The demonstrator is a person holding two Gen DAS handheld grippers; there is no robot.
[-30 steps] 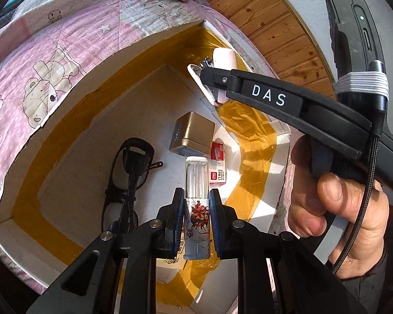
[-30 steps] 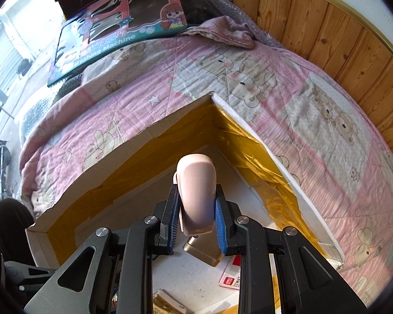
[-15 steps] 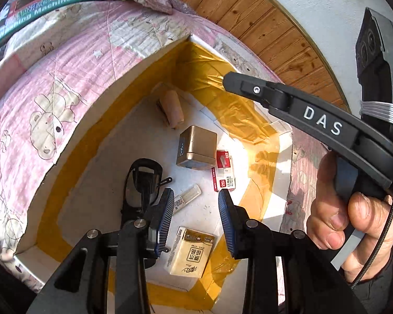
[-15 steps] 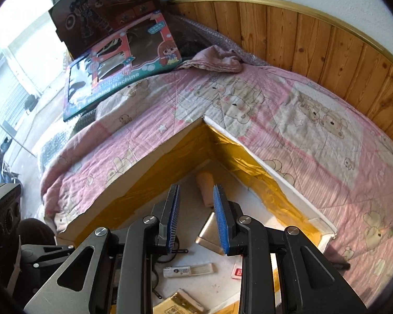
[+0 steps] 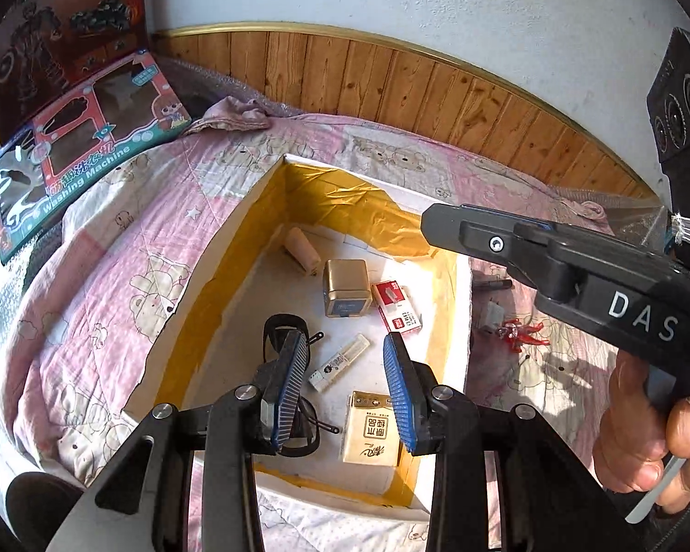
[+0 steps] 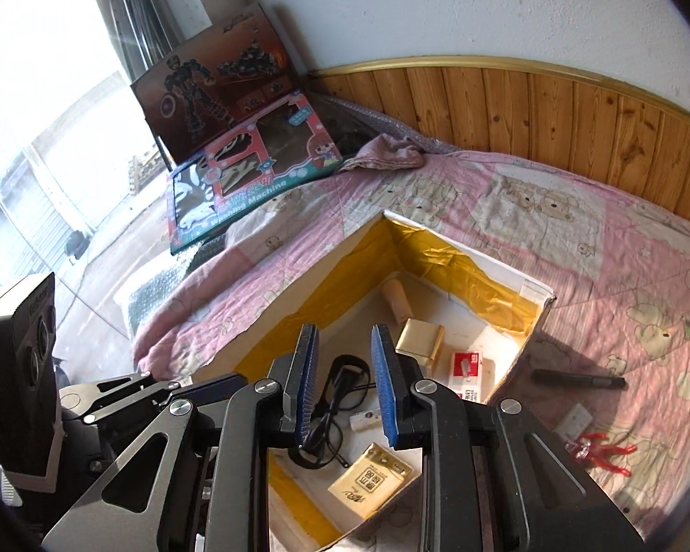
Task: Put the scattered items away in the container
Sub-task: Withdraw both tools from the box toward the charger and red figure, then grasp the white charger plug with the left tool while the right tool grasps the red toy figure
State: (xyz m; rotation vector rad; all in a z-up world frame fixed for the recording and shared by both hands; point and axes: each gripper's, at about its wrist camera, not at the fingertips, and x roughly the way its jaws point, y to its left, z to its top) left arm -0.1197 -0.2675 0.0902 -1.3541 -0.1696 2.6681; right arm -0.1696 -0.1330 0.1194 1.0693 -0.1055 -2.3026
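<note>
Pink quilt [image 6: 598, 248] bearing the open white box [image 5: 216, 248], tape-lined. Inside: black glasses [image 5: 278, 329], gold case [image 5: 346, 286], tissue pack [image 5: 372, 428], red-white carton [image 5: 398, 306], pink roll [image 5: 302, 243], small tube [image 5: 340, 361]. Right of the box lie a black pen [image 6: 579, 379], a small white item [image 6: 574, 417], perhaps a plug, and a red toy [image 6: 605, 451]. Left gripper [image 5: 345, 386] and right gripper [image 6: 342, 384] both gape empty above the box.

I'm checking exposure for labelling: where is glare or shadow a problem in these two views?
Right wrist view: the window at upper left is blown out white. Left wrist view: hard sunlight, the right tool casts a dark shadow on the quilt beside the box. Both views bend straight lines at the edges.
</note>
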